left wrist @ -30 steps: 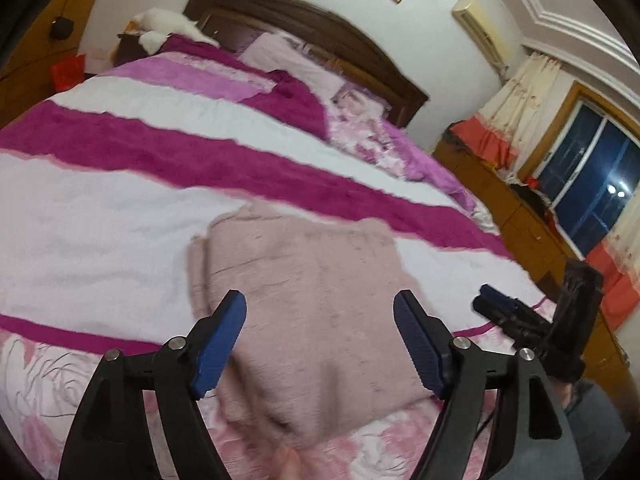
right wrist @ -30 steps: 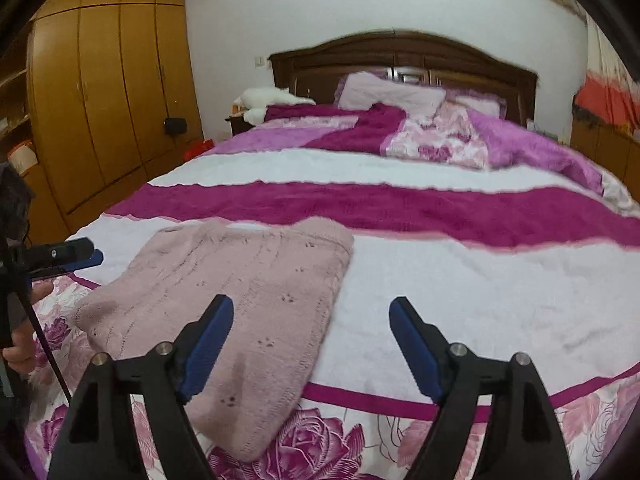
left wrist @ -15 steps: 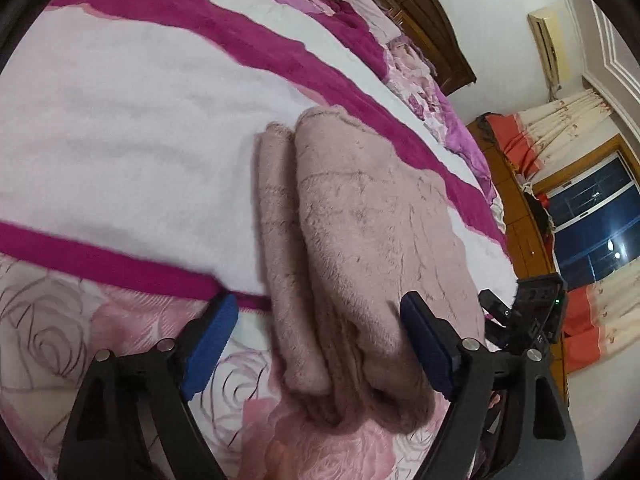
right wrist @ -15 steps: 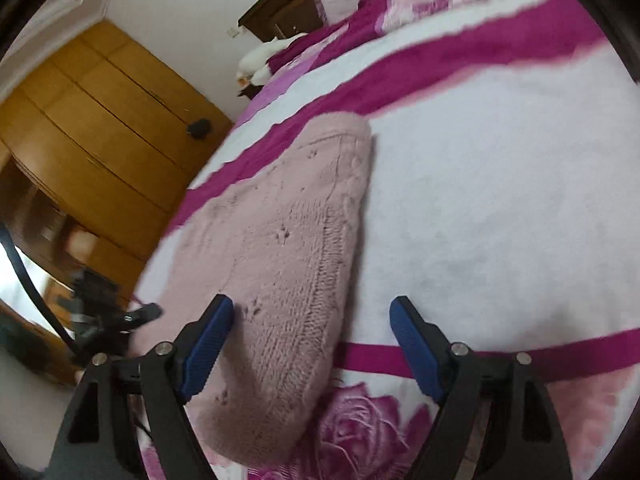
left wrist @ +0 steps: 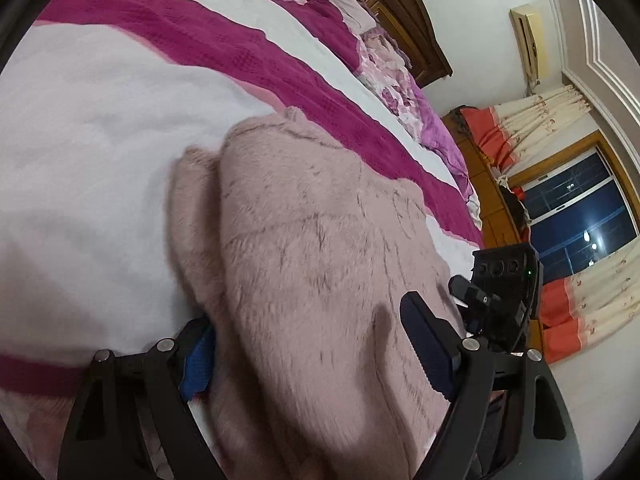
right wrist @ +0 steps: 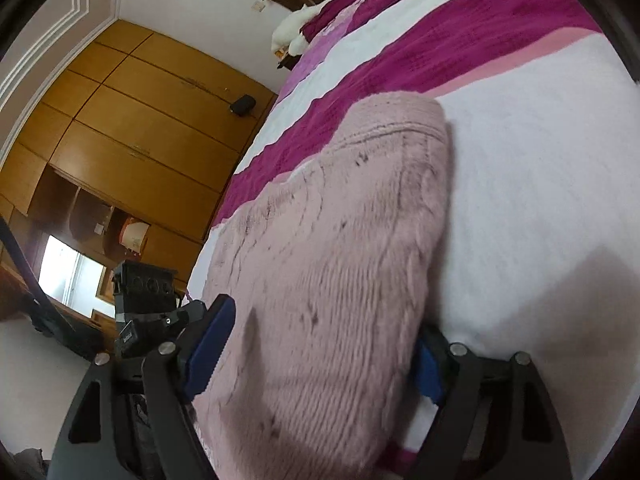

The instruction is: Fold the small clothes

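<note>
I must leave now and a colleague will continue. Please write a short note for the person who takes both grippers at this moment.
Left gripper: open, jaws astride the near left edge of the pink sweater, no squeeze yet.
Right gripper: open, jaws just closing a little, astride the sweater's near right edge.
The sweater lies flat on the bedspread, sides already folded in, one layer peeking out on the left.
Left to do: probably pinch both near corners and fold the near end over towards the headboard.

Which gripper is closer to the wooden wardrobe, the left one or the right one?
Left. The left gripper is at the sweater's edge on the wardrobe side; the right gripper is at the sweater's opposite edge, farther from it.
</note>
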{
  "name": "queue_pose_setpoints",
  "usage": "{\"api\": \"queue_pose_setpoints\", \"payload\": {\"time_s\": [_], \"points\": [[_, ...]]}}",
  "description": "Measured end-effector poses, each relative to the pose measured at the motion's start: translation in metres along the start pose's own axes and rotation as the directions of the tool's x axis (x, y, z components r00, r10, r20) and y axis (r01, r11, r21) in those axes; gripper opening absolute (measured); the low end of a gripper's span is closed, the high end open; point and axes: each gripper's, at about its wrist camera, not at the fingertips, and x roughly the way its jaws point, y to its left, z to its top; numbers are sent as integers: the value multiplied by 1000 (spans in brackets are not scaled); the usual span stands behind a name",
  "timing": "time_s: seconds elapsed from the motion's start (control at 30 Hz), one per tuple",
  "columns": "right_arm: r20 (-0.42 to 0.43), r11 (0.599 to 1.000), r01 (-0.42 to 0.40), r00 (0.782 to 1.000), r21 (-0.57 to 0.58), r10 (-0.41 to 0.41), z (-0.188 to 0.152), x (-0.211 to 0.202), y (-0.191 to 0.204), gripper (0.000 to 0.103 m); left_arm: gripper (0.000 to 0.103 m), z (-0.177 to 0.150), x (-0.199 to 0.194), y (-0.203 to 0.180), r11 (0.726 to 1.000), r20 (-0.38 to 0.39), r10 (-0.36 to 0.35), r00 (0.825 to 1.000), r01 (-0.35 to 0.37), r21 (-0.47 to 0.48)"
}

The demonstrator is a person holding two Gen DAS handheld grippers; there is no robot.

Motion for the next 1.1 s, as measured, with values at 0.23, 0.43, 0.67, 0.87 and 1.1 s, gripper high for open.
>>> {"api": "queue_pose_setpoints", "payload": {"time_s": [0.23, 0.43, 0.67, 0.87, 1.1], "points": [[43, 998, -44, 998, 52, 41, 9, 4, -16, 65, 41, 13, 4, 15, 998, -2, 11, 1000, -11, -69], [56, 997, 72, 996, -17, -71, 2, 12, 1, 41, 11, 8, 3, 17, 997, 41, 6, 999, -3, -74], [213, 982, 92, 975, -165, -56, -20, -40, 55, 35, 7, -11, -16, -53, 994, 135, 52, 989, -64, 89], [308, 934, 165, 949, -318, -63, -55, -120, 137, 34, 6, -58, -55, -134, 987, 229, -44, 972, 7, 160], [392, 905, 220, 918, -365, -65, -99, -238, 181, 34, 6, -108, -86, -207, 970, 212, -152, 965, 105, 219]]}}
